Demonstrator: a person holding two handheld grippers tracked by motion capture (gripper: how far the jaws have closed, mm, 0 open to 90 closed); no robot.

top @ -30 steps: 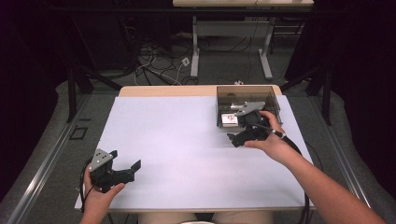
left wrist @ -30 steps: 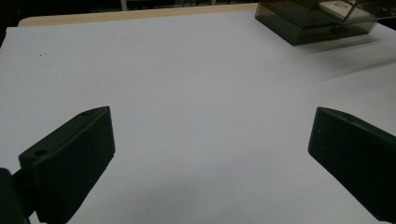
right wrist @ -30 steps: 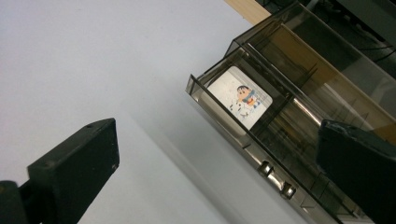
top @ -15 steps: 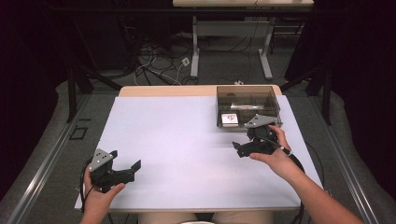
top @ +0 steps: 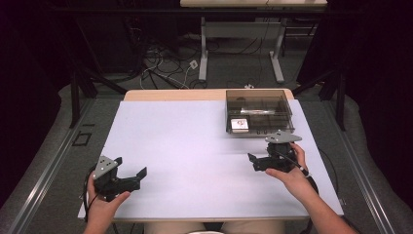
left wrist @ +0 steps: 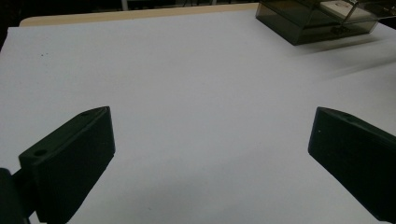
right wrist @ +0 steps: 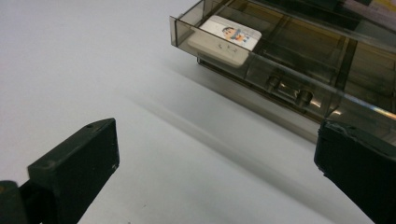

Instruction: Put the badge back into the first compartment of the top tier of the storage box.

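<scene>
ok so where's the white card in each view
High view: white card at front left of the smoky box, far right of table.
Left gripper view: top right, in the box, partly cut off.
Right gripper view: top centre, in the box's near corner.
Shared landmark: the box.

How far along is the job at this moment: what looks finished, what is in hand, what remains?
Looks done: a small white box lies in the smoky clear case, in its near-left compartment. In hand: nothing; the right gripper sits open over the white table just in front of the case, and the left gripper rests open near the table's front-left corner. Left: probably little, since no other loose item is in sight.
</scene>
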